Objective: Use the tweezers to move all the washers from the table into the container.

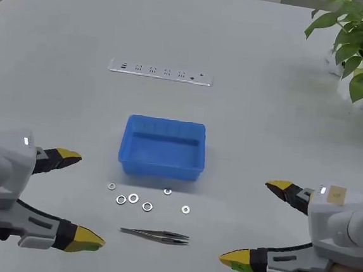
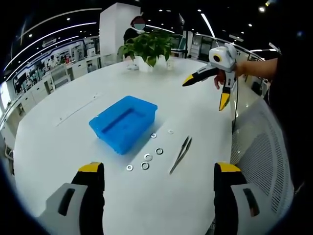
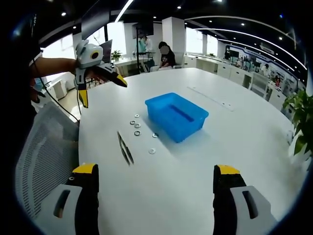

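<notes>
Our left grey gripper with yellow-tipped black jaws: jaws spread wide, aimed inward. Our right matching gripper: jaws equally wide, facing it.

Tweezers lie beside washers near blue container.

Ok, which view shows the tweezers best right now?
The head view: the tweezers lie full length beside the washers, seen from above. Both gripper views show them too, smaller and slanted, near the blue container.
</notes>
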`<state>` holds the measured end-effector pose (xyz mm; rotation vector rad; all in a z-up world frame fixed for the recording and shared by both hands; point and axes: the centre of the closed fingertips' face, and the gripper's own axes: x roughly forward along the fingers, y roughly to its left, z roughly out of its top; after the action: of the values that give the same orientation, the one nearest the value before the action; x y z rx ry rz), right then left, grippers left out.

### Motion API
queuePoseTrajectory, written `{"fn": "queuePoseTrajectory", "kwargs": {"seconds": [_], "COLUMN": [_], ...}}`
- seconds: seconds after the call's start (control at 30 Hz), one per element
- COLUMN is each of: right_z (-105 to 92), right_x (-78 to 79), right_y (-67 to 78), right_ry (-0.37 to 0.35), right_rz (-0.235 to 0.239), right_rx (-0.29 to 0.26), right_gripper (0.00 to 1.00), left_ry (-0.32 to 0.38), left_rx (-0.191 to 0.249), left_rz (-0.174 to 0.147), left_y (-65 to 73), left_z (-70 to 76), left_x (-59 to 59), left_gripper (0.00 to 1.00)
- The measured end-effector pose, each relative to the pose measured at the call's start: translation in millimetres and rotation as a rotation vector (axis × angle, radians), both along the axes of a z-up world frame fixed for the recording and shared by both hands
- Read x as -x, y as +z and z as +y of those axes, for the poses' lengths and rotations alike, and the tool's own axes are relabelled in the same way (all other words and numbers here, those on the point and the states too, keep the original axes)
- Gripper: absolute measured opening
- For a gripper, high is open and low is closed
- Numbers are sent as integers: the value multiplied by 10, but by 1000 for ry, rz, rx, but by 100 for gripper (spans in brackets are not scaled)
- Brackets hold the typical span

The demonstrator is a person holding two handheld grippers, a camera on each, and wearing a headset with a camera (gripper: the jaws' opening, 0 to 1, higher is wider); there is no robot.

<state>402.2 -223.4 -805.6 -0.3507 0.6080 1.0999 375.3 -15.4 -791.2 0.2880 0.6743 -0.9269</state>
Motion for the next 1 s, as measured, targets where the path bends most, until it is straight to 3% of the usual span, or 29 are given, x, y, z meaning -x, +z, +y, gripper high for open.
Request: {"fn": "queuePoseTrajectory", "kwargs": {"seconds": [0.4,1.0], "right_z": [10,118], "right_x": [-6,-1], "right_y": [-12,-54], "right_ry": [8,68], "right_rz": [-1,-19], "right_rx": [5,25], "right_gripper": [97,91], "left_ry": [-16,-108], "left_rx": [5,-33], "left_rz": [-26,-4], "left_y": [30,-117], "left_z": [-17,-147], "left_x": [-27,88], "left_gripper": [94,77]}}
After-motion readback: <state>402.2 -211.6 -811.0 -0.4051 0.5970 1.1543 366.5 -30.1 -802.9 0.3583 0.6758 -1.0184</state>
